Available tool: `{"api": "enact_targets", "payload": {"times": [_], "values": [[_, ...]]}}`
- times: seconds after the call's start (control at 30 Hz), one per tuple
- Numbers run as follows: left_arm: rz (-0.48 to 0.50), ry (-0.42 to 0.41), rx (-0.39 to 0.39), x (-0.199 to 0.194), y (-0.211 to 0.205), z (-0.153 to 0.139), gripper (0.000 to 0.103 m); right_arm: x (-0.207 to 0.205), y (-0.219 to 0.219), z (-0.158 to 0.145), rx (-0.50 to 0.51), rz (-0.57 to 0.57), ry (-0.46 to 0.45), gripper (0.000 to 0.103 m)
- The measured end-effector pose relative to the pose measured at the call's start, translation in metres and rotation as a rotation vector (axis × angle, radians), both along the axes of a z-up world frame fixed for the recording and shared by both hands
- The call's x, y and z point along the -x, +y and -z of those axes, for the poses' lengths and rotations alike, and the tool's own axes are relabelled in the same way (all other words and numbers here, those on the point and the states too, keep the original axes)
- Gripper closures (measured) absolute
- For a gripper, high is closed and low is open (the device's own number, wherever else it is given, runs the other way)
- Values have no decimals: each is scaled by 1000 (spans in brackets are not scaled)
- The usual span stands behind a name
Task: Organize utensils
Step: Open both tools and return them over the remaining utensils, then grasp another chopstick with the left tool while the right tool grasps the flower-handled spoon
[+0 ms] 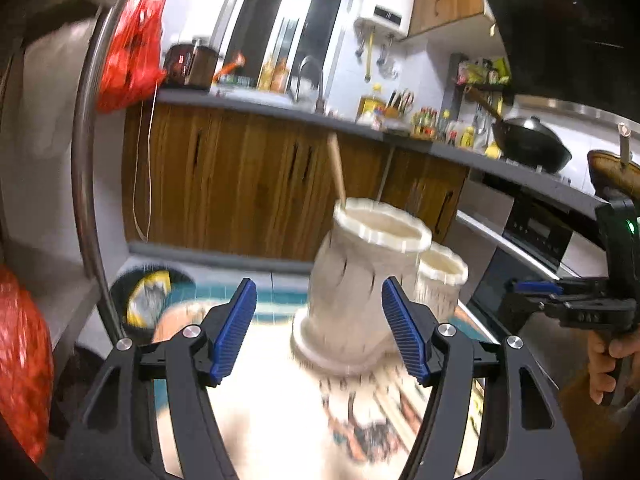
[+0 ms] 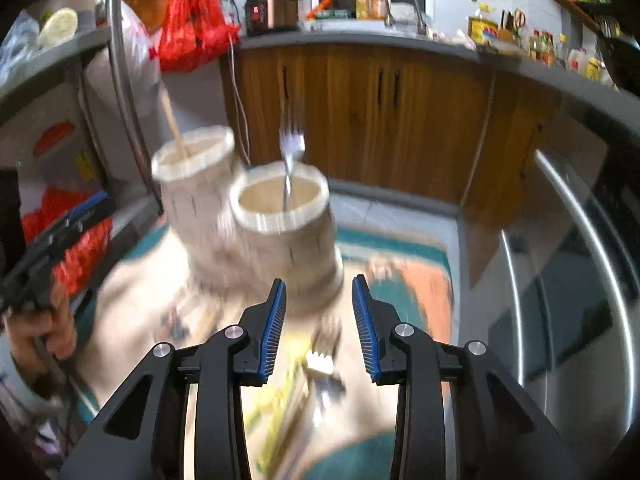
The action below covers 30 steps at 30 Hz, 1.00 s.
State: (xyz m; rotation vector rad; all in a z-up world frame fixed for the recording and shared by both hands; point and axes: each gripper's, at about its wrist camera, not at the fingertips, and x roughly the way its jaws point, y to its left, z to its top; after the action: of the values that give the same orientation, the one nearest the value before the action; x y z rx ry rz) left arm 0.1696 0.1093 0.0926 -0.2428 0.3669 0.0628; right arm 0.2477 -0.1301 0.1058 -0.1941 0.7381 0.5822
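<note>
Left hand-held gripper (image 1: 319, 326) hangs released, jaws spread before the taller holder (image 1: 360, 280) on the table (image 1: 272, 420). Right hand-held gripper (image 2: 319, 326) is released too, empty. At its twelve o'clock, a fork (image 2: 290, 160) stands in the shorter holder (image 2: 288, 232); a wooden handle (image 2: 172, 120) at eleven.

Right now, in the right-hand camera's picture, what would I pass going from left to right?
The other gripper in a hand → holder with a wooden stick → holder with a fork → steel appliance front.
</note>
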Motion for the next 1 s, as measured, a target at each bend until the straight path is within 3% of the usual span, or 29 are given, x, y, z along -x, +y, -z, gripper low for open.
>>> {"api": "enact_targets", "payload": {"times": [0.17, 0.23, 0.4, 0.57, 0.83, 0.93, 1.0], "values": [[55, 148, 18, -2, -11, 27, 39, 17, -19, 43, 42, 21, 106, 67], [83, 222, 9, -6, -20, 38, 43, 21, -24, 58, 48, 25, 146, 68], [148, 333, -15, -15, -44, 57, 52, 30, -28, 77, 37, 17, 204, 70], [215, 431, -93, -24, -75, 73, 63, 33, -23, 85, 65, 1, 213, 70], [241, 480, -160, -30, -88, 82, 70, 30, -10, 91, 156, -22, 198, 77], [256, 488, -144, -32, -85, 82, 76, 23, -9, 89, 173, -47, 213, 91], [265, 496, -134, -30, -83, 81, 79, 22, -7, 89, 202, -68, 213, 94]]}}
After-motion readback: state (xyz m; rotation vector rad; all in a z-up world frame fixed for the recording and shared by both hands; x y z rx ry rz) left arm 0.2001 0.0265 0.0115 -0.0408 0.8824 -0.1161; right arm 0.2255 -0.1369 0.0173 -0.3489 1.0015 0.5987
